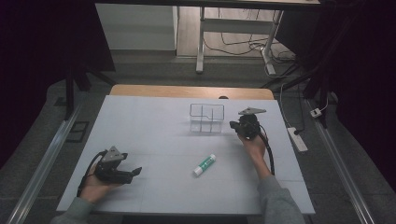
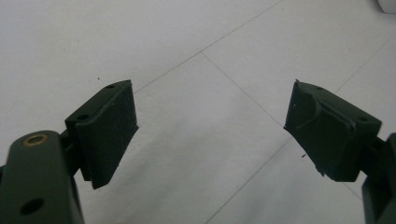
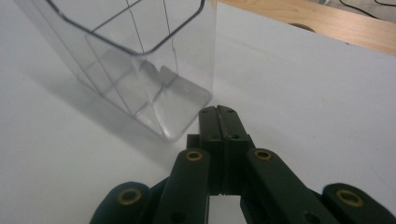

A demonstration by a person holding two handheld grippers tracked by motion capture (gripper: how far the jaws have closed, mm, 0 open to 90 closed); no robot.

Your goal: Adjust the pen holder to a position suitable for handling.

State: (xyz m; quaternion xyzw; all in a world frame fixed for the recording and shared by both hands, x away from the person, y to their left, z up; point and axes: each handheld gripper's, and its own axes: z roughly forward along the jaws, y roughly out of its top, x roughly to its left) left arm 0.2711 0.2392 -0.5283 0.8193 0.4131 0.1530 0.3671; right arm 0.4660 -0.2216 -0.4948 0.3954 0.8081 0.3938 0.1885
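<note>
A clear plastic organiser box with inner dividers stands upright on the white table, right of centre. My right gripper sits just to the box's right, jaws shut with nothing between them; in the right gripper view its tips almost touch the box's near lower corner. A white glue stick with a green label lies flat in front of the box. My left gripper rests at the front left of the table, open, pointing right toward the stick; its pads frame bare table.
A wooden desk edge runs behind the white table. A power strip and cables lie on the floor to the right. A metal rail runs along the floor on the left.
</note>
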